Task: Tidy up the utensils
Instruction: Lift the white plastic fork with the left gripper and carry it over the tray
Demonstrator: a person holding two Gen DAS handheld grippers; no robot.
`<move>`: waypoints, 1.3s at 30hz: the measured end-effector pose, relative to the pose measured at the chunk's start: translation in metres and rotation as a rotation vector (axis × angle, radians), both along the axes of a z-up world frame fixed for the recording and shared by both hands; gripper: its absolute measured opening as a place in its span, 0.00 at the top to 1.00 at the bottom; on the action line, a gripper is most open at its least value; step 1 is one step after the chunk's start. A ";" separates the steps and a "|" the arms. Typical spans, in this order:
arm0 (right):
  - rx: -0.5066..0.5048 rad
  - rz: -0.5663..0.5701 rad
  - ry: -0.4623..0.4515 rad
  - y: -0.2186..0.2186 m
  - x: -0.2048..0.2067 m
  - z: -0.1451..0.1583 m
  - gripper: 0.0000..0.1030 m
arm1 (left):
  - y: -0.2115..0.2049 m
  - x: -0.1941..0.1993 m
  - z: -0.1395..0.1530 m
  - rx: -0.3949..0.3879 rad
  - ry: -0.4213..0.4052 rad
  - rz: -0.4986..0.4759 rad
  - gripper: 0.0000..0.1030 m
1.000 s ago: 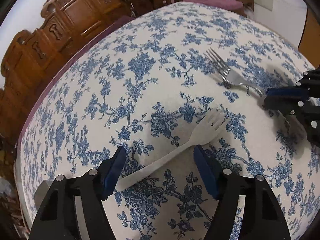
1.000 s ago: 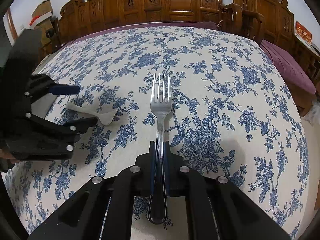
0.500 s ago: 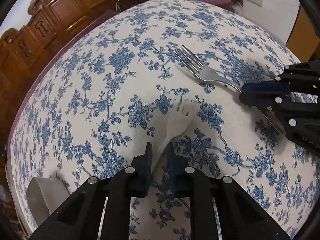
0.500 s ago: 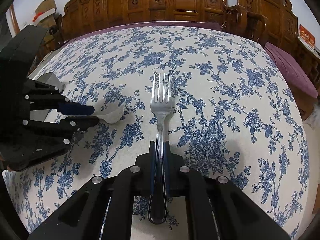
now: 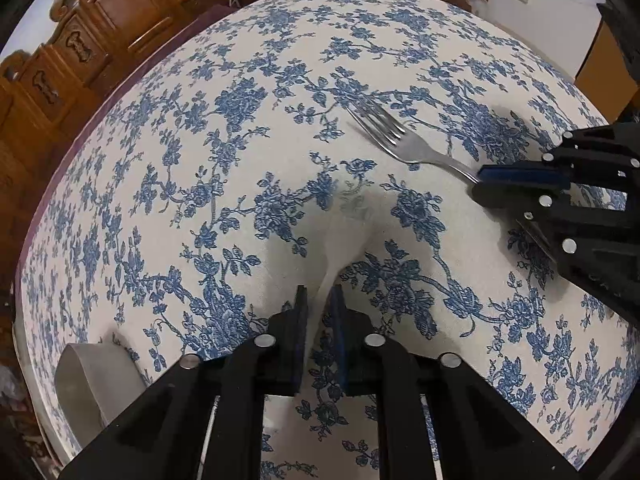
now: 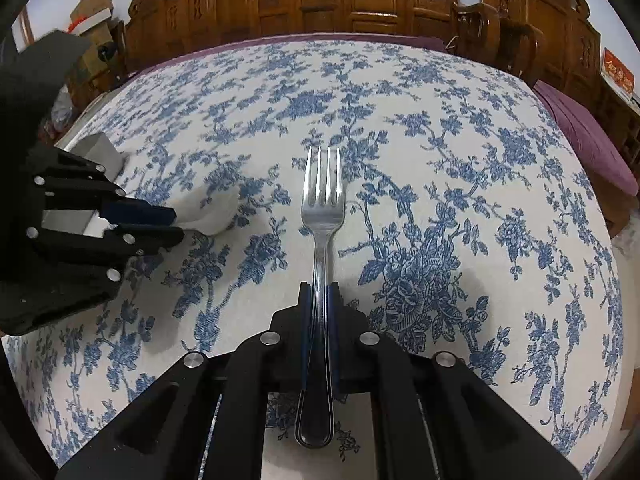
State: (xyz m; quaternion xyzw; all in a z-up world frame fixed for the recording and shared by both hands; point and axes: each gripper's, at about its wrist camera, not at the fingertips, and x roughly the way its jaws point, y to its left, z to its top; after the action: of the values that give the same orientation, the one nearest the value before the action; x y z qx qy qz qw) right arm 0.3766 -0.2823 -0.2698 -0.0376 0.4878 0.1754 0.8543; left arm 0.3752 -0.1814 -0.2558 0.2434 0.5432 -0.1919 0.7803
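Left of the metal fork (image 6: 322,216) pinched in my right claw (image 6: 320,300), my left claw (image 5: 319,300) pinches the white fork (image 5: 340,232), both pointing forward.

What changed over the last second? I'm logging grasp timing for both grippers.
The left gripper, open around the white plastic fork a second ago, has closed on its handle and swung the fork to point straight ahead. The right gripper stayed shut on the metal fork throughout, tines forward over the floral tablecloth. The grey container stayed near the table edge.
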 end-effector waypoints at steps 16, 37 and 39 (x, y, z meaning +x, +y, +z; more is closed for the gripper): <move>-0.061 0.014 -0.036 0.009 -0.002 -0.001 0.91 | 0.020 -0.021 0.035 -0.088 -0.080 0.090 0.94; 0.056 0.051 -0.163 0.044 -0.038 0.057 0.91 | 0.107 -0.051 0.095 -0.147 -0.205 0.211 0.94; 0.068 0.046 -0.171 0.046 -0.040 0.061 0.91 | 0.115 -0.053 0.096 -0.151 -0.209 0.223 0.94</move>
State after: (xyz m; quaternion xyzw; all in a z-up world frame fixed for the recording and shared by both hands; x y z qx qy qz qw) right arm 0.3361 -0.2367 -0.2093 -0.0344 0.4056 0.2075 0.8895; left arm 0.3221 -0.0667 -0.1599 0.1410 0.4667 -0.1177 0.8651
